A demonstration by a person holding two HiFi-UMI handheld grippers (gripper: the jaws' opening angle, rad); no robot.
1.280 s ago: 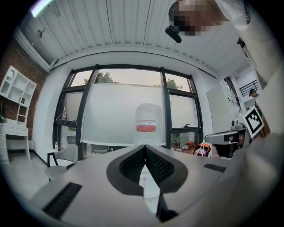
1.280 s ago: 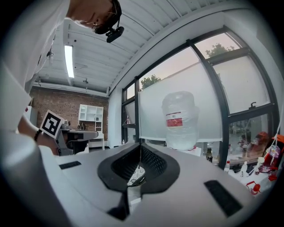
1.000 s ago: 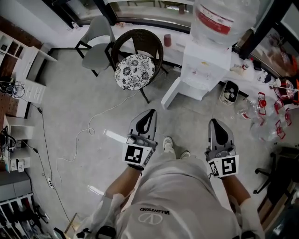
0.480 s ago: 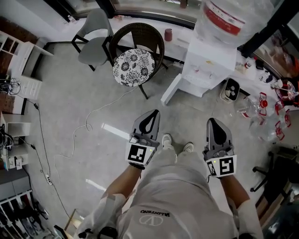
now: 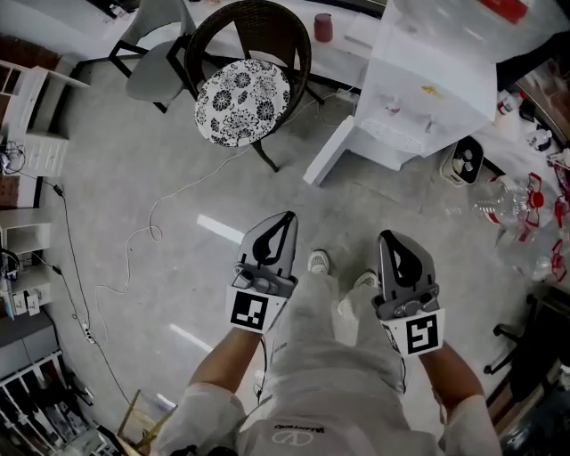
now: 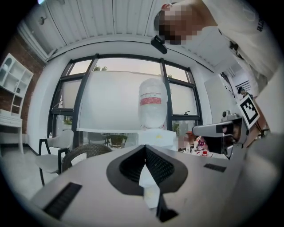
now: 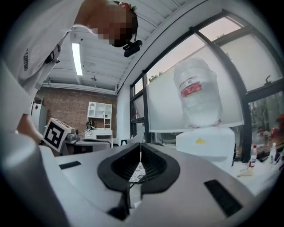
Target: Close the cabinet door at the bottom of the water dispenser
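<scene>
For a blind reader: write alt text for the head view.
From above, a person holds the left tool and right tool, both shut, toward a white water dispenser whose bottom cabinet door stands open. A chair stands left of it.

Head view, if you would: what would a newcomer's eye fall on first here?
The left gripper and right gripper fill the lower middle, side by side, jaws shut and empty. At upper right stands the white water dispenser, its bottom cabinet door swung open; a wicker chair with a flowered cushion sits to its left.
</scene>
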